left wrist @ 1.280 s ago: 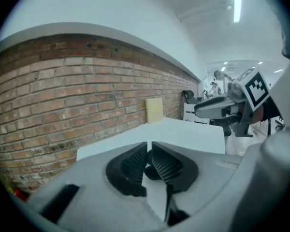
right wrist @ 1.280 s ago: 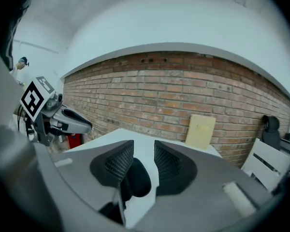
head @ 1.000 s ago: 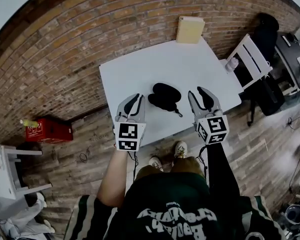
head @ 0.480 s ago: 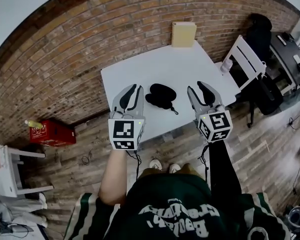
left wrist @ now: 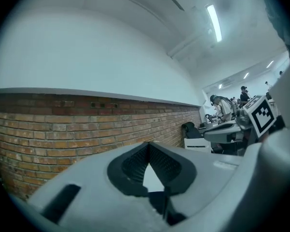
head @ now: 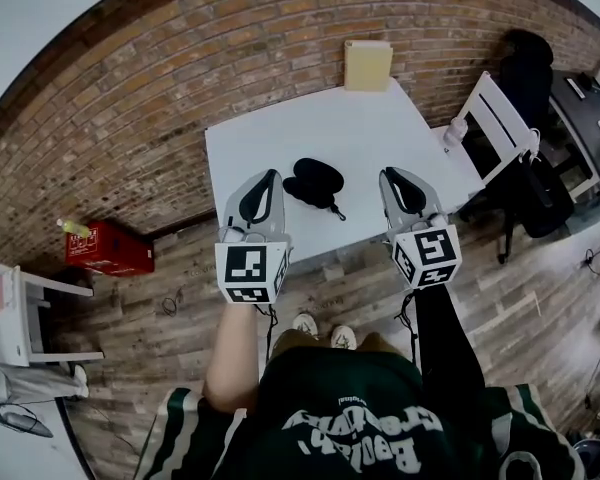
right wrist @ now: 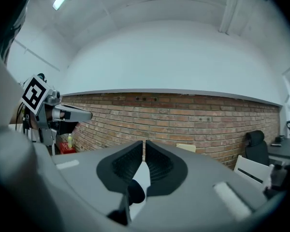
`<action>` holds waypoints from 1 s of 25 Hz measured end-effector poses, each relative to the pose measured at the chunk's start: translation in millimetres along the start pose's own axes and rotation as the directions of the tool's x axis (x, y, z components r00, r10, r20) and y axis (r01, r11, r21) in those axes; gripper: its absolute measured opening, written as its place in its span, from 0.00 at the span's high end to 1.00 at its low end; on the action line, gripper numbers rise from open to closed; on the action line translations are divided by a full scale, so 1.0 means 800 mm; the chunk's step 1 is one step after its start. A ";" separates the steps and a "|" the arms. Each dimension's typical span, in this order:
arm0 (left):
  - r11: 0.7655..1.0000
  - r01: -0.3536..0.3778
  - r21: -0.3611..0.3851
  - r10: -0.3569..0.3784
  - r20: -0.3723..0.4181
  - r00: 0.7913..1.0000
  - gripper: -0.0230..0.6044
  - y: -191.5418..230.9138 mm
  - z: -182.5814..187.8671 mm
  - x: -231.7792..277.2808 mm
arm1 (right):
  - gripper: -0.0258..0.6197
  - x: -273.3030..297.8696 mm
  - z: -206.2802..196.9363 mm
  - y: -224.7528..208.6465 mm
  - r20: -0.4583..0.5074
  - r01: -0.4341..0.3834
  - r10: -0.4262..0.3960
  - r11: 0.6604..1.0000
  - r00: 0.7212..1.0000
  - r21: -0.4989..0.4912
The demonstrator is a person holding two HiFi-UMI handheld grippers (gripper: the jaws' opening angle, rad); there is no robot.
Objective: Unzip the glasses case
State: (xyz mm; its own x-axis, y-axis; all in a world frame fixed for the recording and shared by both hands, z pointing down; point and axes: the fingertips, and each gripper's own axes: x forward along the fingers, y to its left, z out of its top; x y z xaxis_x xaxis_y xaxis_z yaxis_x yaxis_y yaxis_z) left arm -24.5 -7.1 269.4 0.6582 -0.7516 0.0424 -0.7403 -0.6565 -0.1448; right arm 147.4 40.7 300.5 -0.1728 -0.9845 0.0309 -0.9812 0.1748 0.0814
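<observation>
Judged no grip yet made over white table (head: pixel 380 133), zip state too small to read: left gripper (head: pixel 269 176) pinched together empty, right gripper (head: pixel 389 175) closing on nothing, black glasses case (head: pixel 313 181) lying untouched between and just ahead of both tips; near table edge below claw bodies, bare surface beyond.

A red brick wall (head: pixel 130 118) curves across the top, from 9 to 2 o'clock, with plain white wall (left wrist: pixel 87 47) above it. Worn wood-plank floor (head: pixel 160 318) fills the lower half. A white tabletop (head: pixel 280 148) stands at centre. A beige panel (head: pixel 368 65) leans on the bricks at 12 o'clock, a red box (head: pixel 105 248) sits at 9, a white chair (head: pixel 500 123) at 2, and a black office chair (head: pixel 528 53) is beyond it. A strip light (left wrist: pixel 214 22) glows on the ceiling.
</observation>
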 end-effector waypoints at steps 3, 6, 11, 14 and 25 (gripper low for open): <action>1.000 -0.028 0.004 0.028 -0.003 1.000 0.97 -0.009 0.004 -0.003 | 0.94 -0.014 0.008 -0.006 0.022 0.007 -0.007 1.000 1.000 -0.018; 0.999 -0.040 -0.004 0.040 0.007 0.999 0.97 -0.019 0.008 -0.008 | 0.94 -0.025 0.011 -0.004 0.028 -0.008 0.010 0.998 1.000 -0.061; 0.999 -0.048 0.003 0.048 0.017 0.999 0.97 -0.032 0.013 -0.013 | 0.94 -0.032 0.008 -0.003 0.022 -0.026 0.028 0.996 0.999 -0.081; 0.998 -0.058 0.009 0.058 0.018 0.998 0.97 -0.032 0.017 -0.018 | 0.94 -0.034 0.011 -0.001 0.030 -0.028 0.030 0.996 0.999 -0.080; 0.997 -0.075 0.023 0.074 0.024 0.997 0.97 -0.030 0.026 -0.033 | 0.94 -0.034 0.017 0.007 0.047 -0.028 0.031 0.998 0.998 -0.057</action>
State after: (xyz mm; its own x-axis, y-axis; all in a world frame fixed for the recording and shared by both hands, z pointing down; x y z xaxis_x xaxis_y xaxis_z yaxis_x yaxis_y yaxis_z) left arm -21.1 29.5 251.0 0.6048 -0.7963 0.0077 -0.7839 -0.5970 -0.1704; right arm 145.5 68.3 286.6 -0.2072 -0.9782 -0.0136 -0.9695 0.2034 0.1370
